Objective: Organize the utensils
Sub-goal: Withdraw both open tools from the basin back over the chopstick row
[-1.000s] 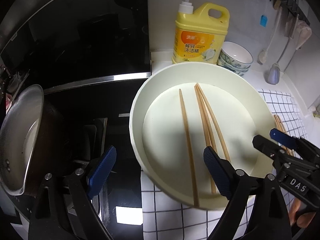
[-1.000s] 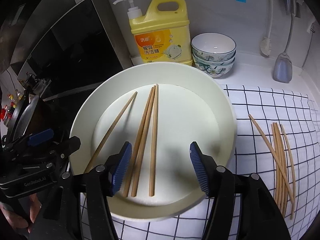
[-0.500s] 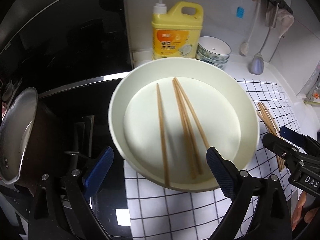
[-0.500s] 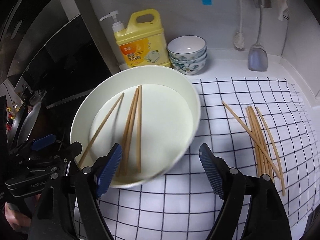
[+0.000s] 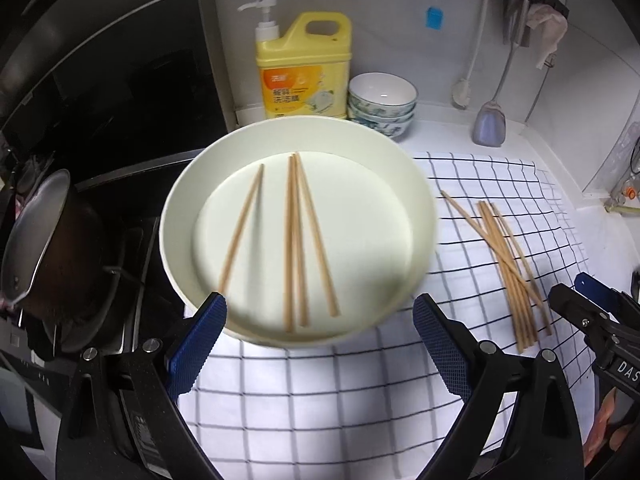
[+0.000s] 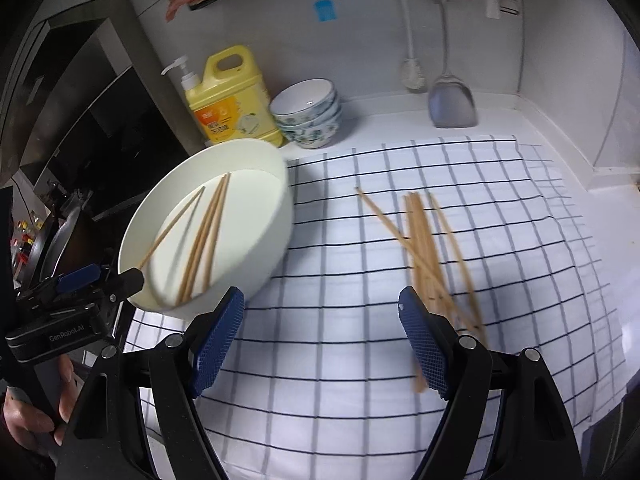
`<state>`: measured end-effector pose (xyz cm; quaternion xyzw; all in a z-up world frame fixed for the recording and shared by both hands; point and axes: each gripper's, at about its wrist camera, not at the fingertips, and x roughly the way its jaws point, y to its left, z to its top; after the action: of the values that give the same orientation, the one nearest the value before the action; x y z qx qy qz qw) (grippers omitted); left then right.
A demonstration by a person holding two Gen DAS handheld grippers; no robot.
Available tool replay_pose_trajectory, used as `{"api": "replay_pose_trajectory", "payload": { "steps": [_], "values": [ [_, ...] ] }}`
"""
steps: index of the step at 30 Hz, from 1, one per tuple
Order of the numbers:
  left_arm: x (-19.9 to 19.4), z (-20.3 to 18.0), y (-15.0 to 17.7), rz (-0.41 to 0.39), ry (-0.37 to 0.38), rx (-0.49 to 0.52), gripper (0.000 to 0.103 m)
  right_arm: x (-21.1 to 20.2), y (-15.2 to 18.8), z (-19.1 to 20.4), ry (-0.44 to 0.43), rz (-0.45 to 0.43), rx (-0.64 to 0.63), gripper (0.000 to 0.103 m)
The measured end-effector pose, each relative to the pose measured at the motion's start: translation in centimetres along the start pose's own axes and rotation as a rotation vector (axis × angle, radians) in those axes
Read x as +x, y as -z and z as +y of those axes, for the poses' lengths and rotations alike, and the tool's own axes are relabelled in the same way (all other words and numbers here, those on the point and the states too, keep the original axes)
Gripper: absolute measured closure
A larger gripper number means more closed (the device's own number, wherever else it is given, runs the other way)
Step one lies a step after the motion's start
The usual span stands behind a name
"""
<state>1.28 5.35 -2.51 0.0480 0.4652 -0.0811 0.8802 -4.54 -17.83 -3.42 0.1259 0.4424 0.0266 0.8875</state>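
The left gripper (image 5: pixel 318 344) hovers before the white bowl (image 5: pixel 420 216), fingers spread wide and holding nothing. The right gripper (image 6: pixel 320 344), equally wide and bare, hangs above the checked cloth (image 6: pixel 400 360). Four chopsticks (image 5: pixel 294 240) lie in the bowl; a loose, blurred bundle (image 6: pixel 428 240) lies on the cloth.

Right gripper (image 6: pixel 320 340) wide open above checked cloth (image 6: pixel 360 320); loose chopsticks (image 6: pixel 430 248) ahead, white bowl (image 6: pixel 276 216) holding four chopsticks (image 6: pixel 200 236) left
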Motion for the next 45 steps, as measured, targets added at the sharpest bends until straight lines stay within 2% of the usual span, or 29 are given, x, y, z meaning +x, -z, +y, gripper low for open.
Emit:
{"api": "replay_pose_trajectory", "payload": {
  "steps": [6, 16, 22, 26, 32, 37, 45],
  "values": [
    [-1.9, -4.0, 1.4, -0.01, -0.035, -0.031, 0.01, -2.0, 0.5, -4.7, -0.014, -0.009, -0.028, 0.027],
    [-3.0, -8.1, 1.8, -0.001, -0.038, -0.046, 0.008, -2.2, 1.2, -8.8, -0.011, 0.012, -0.031, 0.026],
    [-1.7, -9.5, 1.3, -0.019, 0.013, -0.015, 0.008, -1.3, 1.1, -9.7, 0.054, 0.022, -0.007, 0.026],
    [-0.1, -10.4, 1.0, -0.014, 0.085, -0.008, 0.008, -0.7, 0.9, -10.0, 0.096, 0.026, -0.022, 0.026],
    [2.7, -12.5, 1.2, 0.029, 0.123, -0.015, 0.008, 0.3, 0.9, -11.5, 0.12, 0.046, -0.029, 0.026],
    [4.8, -14.2, 1.8, 0.023, 0.108, -0.038, 0.008, 2.1, 1.4, -13.4, 0.115, 0.063, -0.067, 0.026],
    [7.3, -15.6, 2.9, 0.033, 0.017, -0.064, 0.008, 6.8, 0.9, -15.4, 0.095, 0.074, -0.127, 0.026]
  ]
}}
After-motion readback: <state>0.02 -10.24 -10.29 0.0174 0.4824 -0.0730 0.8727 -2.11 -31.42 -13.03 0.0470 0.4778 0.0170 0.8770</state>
